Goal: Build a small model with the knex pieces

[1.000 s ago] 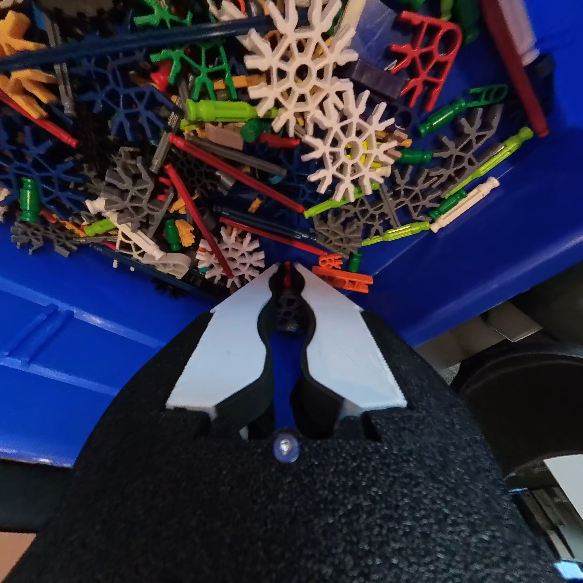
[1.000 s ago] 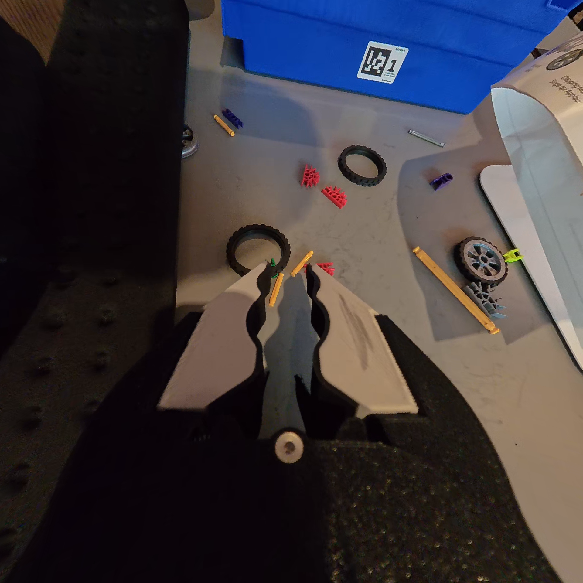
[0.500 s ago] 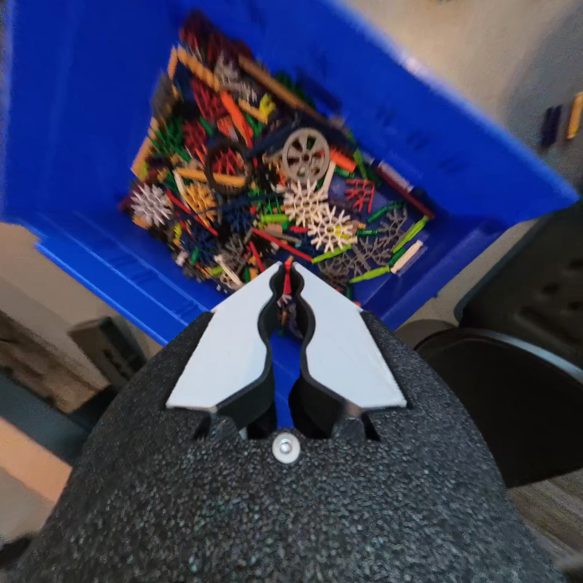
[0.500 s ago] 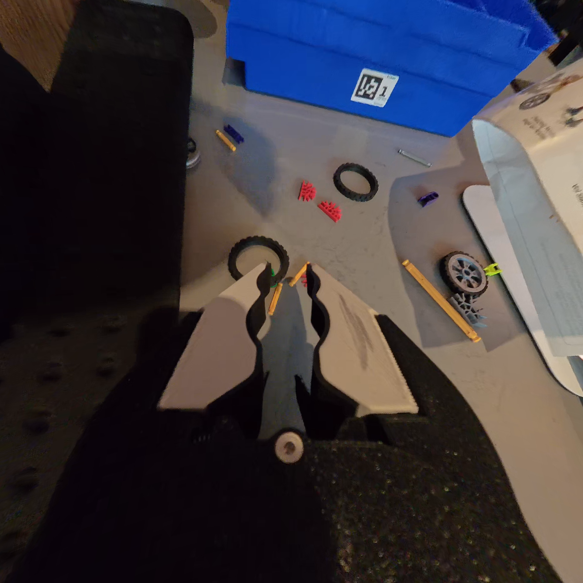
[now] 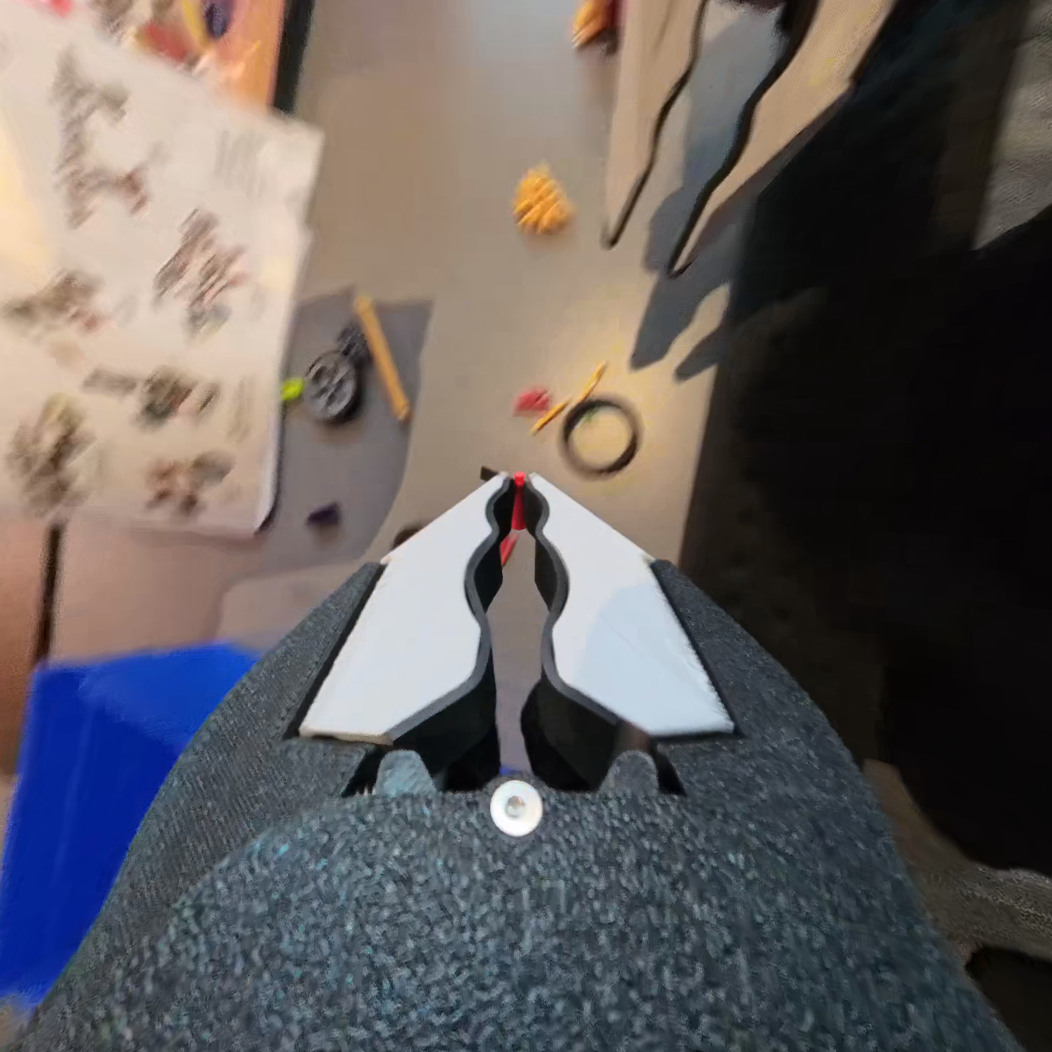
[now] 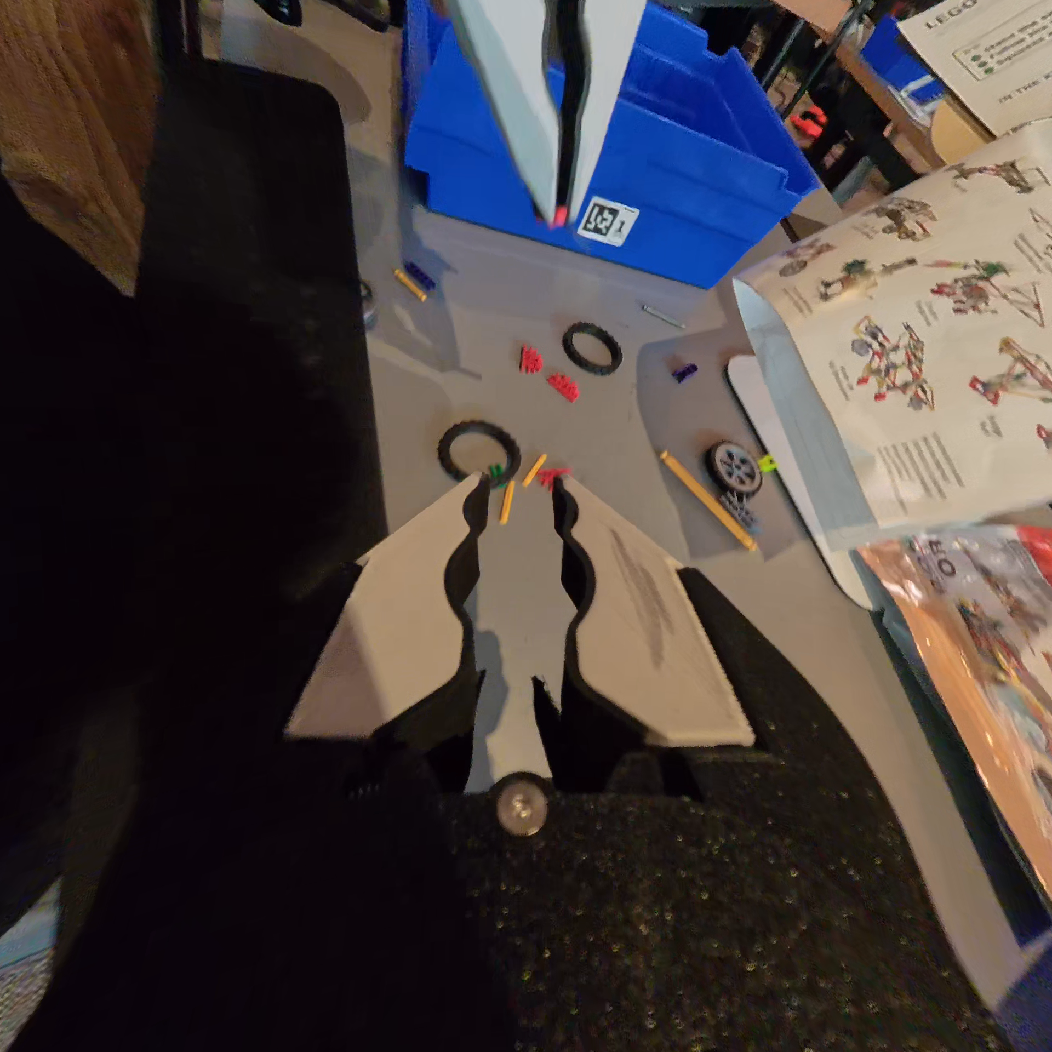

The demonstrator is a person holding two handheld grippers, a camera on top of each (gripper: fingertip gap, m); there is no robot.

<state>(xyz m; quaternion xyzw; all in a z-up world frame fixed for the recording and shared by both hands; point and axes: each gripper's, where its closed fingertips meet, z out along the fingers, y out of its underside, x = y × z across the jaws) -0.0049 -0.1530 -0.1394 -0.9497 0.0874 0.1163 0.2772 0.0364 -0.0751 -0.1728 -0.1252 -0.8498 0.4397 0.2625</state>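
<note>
My left gripper [image 5: 518, 481] is shut on a thin red rod [image 5: 517, 509] and holds it in the air above the grey table; it also shows in the right wrist view [image 6: 558, 213], coming down in front of the blue bin [image 6: 654, 171]. My right gripper [image 6: 518, 484] is open and empty, low over the table. Just ahead of its tips lie a black tyre ring [image 6: 478, 452], two short yellow rods [image 6: 505, 501], a small green piece [image 6: 497, 472] and a red connector [image 6: 551, 477]. The same tyre ring [image 5: 600, 438] shows in the left wrist view.
A grey wheel [image 6: 734, 469], a long yellow rod [image 6: 706, 500], a second tyre ring [image 6: 592, 348], red connectors [image 6: 563, 387] and a purple piece [image 6: 683, 371] lie scattered. An instruction sheet [image 6: 911, 370] overhangs the right. A black chair [image 6: 227, 341] stands on the left. One gripper's finger ends stand about 11 centimetres off the other's. My right gripper's tips are some 11 centimetres from the red connector [image 6: 551, 477]. It turns up in the left wrist view [image 5: 537, 402] as well.
My left gripper has lifted out of the blue bin with the red rod and swung over the table. My right gripper has drawn back and up a little, still open.
</note>
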